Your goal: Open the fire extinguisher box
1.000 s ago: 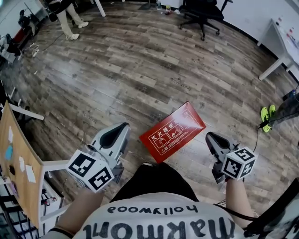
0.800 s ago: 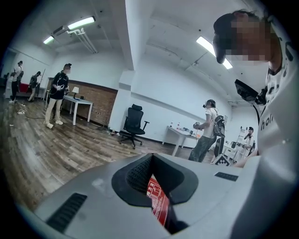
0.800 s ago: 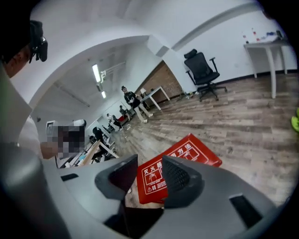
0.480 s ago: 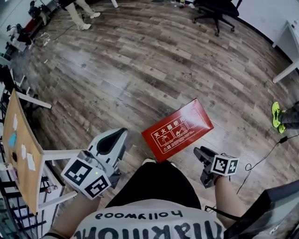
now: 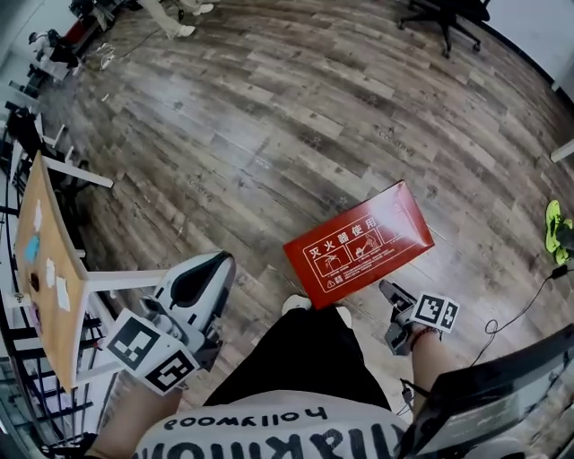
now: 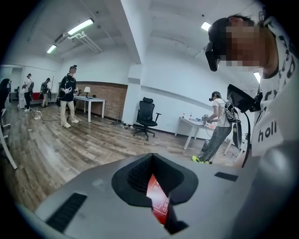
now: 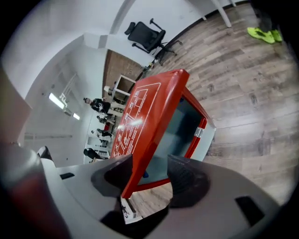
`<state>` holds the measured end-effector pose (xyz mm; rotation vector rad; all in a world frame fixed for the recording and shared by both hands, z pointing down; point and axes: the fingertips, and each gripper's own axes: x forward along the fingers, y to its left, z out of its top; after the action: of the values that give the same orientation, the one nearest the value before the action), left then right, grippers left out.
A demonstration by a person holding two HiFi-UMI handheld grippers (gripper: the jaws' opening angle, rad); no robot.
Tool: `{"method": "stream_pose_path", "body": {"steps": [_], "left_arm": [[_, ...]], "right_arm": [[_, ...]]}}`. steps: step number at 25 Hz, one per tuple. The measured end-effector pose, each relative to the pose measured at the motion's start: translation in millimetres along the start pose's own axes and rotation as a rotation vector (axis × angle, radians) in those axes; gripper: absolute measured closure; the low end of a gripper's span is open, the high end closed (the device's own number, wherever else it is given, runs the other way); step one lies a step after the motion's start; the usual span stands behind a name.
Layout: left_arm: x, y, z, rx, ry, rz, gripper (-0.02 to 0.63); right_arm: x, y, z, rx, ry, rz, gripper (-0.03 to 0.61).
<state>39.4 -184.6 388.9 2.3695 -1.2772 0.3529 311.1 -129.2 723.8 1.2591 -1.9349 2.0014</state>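
Observation:
The red fire extinguisher box (image 5: 359,244) stands on the wood floor just ahead of the person's feet, its top printed in white. In the right gripper view its glazed front (image 7: 180,126) with a metal hinge (image 7: 198,133) faces right. My right gripper (image 5: 387,289) is low beside the box's near edge. Its jaws have just been opening and stand open; the box's near corner (image 7: 135,172) reaches into the gap, not clamped. My left gripper (image 5: 220,262) hangs left of the box, shut and holding nothing. A sliver of the box (image 6: 159,203) shows behind its tips.
A tilted wooden board on white legs (image 5: 45,269) stands at the left. An office chair (image 5: 444,13) and a person's feet (image 5: 179,18) are far off. Green shoes (image 5: 556,224) and a cable (image 5: 520,309) lie at the right. Several people stand in the room (image 6: 67,100).
My right gripper has dropped toward the floor and rolled, coming close to the box's near edge, and its jaws have spread. The left gripper has sunk a little.

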Motion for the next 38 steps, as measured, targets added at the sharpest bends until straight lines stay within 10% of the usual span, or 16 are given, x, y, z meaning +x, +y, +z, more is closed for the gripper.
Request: {"method": "stream_pose_path", "body": {"steps": [22, 38], "left_arm": [[-13.4, 4.4, -26.2, -0.004, 0.014, 0.055, 0.607], [-41.6, 5.3, 18.4, -0.051, -0.117, 0.029, 0.607]], "right_arm": [[37.1, 6.1, 15.4, 0.161, -0.162, 0.239, 0.356], [-16.3, 92.6, 38.5, 0.292, -0.300, 0.383, 0.477]]}}
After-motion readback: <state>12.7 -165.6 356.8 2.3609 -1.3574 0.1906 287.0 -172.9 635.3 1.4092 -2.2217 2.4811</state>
